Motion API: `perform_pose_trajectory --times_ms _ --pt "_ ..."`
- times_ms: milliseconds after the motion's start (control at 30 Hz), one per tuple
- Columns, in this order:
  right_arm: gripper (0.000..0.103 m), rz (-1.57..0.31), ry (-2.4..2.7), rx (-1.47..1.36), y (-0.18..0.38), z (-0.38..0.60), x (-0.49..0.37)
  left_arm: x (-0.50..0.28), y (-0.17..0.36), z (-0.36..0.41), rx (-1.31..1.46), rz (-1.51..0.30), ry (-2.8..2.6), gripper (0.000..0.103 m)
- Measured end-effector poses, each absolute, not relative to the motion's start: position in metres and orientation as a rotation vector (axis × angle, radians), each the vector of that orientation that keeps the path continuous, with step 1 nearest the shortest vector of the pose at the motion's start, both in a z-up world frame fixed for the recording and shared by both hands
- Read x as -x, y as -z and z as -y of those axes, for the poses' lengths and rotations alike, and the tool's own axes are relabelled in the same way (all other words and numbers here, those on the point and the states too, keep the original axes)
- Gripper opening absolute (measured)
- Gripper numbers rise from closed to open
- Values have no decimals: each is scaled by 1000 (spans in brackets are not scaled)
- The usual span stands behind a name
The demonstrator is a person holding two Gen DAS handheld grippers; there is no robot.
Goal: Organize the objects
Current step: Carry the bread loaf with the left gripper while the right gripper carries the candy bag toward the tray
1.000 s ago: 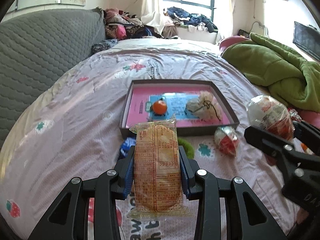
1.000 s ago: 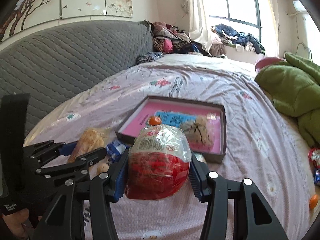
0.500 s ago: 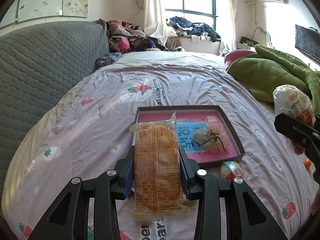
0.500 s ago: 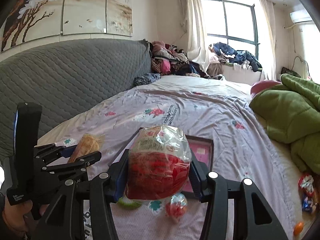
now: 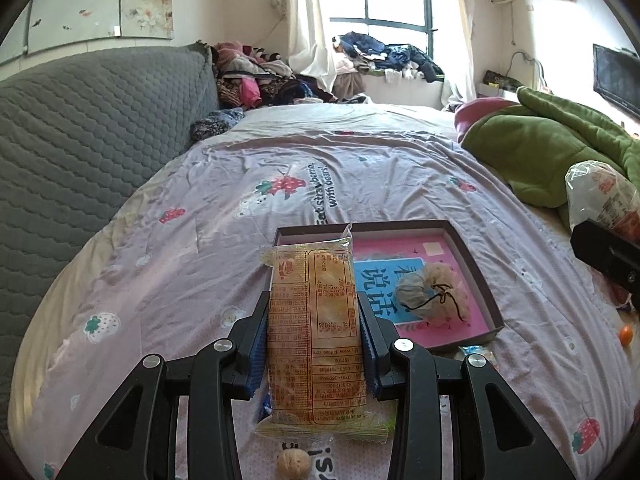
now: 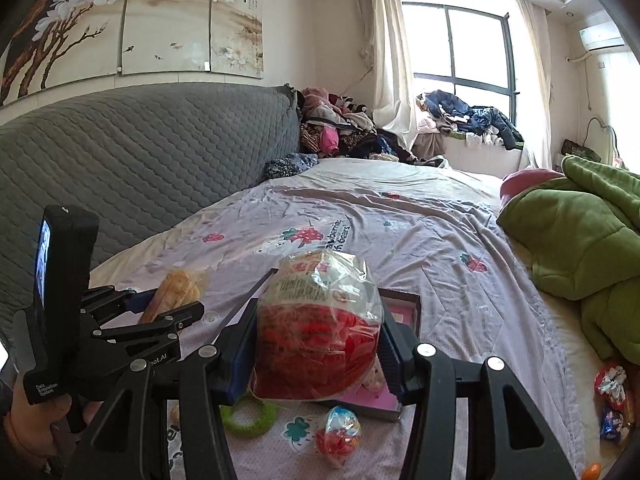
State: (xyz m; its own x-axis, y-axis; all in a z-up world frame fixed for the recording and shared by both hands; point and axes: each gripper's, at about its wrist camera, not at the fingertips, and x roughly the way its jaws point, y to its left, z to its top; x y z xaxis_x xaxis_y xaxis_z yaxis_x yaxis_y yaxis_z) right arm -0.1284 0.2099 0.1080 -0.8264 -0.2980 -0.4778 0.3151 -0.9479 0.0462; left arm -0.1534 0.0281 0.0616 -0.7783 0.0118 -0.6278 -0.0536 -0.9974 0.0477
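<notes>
My left gripper (image 5: 314,322) is shut on an orange biscuit packet (image 5: 316,340), held upright above the bed near the tray's near left corner. My right gripper (image 6: 318,330) is shut on a clear bag of red snacks (image 6: 318,328), held above the tray. The shallow pink tray (image 5: 482,280) lies on the bedsheet and holds a mesh pouch (image 5: 430,294). The left gripper (image 6: 160,304) with its packet also shows at the left of the right wrist view. The right gripper's bag (image 5: 600,196) shows at the right edge of the left wrist view.
Loose on the sheet: a walnut (image 5: 294,465), a green ring (image 6: 248,414), a small wrapped snack (image 6: 340,434), an orange ball (image 5: 625,334), candies (image 6: 612,396) at the right. A green blanket (image 6: 580,240) lies to the right, a grey headboard (image 6: 140,160) to the left.
Both grippers have risen and pulled back from the tray with their loads. The tray now sits lower and smaller in both views, and the orange ball in it is hidden.
</notes>
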Motion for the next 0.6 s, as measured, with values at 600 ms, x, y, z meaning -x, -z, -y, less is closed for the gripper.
perform_pose_trajectory --times_ms 600 --pt "53 -29 2727 -658 -105 -219 152 191 -60 -27 1038 -72 -2952 40"
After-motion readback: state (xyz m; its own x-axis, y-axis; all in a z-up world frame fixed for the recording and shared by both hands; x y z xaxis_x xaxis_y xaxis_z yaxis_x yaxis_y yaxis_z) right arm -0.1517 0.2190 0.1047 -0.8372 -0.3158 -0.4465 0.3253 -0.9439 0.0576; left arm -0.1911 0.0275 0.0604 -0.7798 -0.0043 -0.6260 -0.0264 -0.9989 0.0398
